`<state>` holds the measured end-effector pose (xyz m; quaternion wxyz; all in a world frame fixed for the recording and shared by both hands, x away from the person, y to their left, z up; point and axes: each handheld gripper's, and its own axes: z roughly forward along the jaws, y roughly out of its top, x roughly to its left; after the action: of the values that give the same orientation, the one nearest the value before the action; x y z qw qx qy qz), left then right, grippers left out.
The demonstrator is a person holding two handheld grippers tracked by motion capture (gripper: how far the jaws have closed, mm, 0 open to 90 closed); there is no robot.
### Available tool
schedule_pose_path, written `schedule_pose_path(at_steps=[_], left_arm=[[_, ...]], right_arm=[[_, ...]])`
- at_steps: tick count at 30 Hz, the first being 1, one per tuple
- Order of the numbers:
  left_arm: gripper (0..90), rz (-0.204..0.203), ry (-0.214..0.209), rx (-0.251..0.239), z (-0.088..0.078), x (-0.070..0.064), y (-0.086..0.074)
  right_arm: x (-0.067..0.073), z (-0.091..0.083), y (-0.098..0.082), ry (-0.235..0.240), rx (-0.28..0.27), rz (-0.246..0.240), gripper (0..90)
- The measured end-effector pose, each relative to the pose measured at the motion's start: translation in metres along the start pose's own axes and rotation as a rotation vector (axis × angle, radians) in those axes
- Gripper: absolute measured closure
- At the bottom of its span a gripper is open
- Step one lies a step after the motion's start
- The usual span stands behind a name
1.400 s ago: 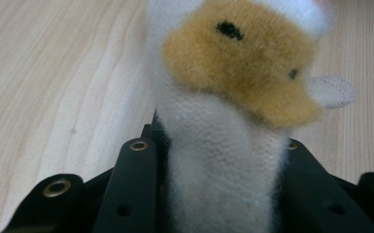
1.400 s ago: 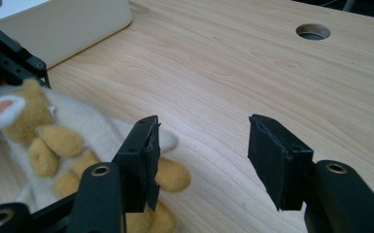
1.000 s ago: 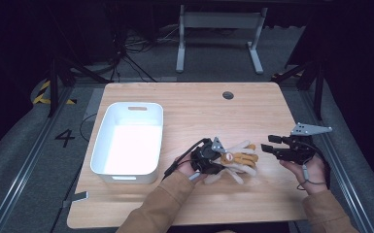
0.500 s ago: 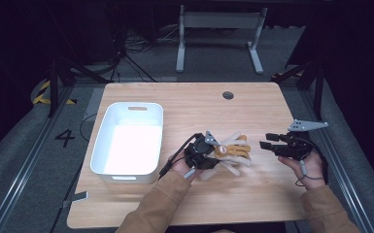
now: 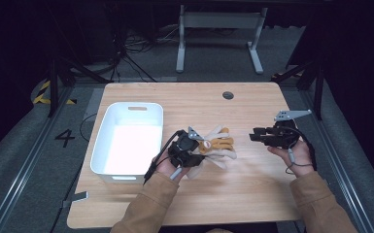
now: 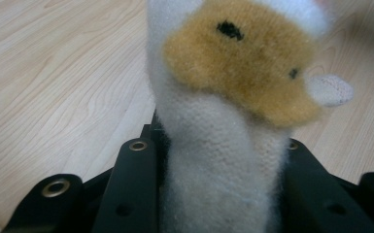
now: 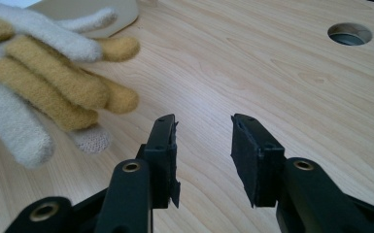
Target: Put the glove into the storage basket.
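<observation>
The gloves (image 5: 217, 147) were cream and mustard-yellow, the bin (image 5: 127, 141) white, the counter (image 5: 252, 194) pale woodgrain, both grippers' fingers (image 7: 162, 145) black.

The left gripper (image 5: 190, 145) sits low over the surface (image 5: 252, 194), its fingers (image 6: 131, 184) closed on fuzzy gloves (image 5: 218, 145). The right gripper (image 5: 256, 136) hovers well apart, pointing toward the left one, its fingers (image 7: 162, 155) parted with nothing between them. Both forearms reach in from the near edge.
</observation>
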<state>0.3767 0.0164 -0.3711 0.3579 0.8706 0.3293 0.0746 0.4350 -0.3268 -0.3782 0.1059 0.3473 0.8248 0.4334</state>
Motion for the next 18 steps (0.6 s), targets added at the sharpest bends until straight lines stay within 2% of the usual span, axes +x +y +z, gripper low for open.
schedule_pose_path(at_steps=[8,11,18], left_arm=[[68.6,-0.037,0.010,0.008,-0.004,0.007,-0.003],[68.6,-0.041,0.014,0.028,-0.004,0.010,-0.001],[68.4,-0.077,0.018,0.077,-0.005,0.021,0.008]], right_arm=[[0.001,0.007,0.007,0.021,-0.003,-0.012,61.5],[0.001,0.007,0.006,0.019,-0.001,-0.011,61.5],[0.000,0.003,0.003,0.014,0.000,-0.001,61.5]])
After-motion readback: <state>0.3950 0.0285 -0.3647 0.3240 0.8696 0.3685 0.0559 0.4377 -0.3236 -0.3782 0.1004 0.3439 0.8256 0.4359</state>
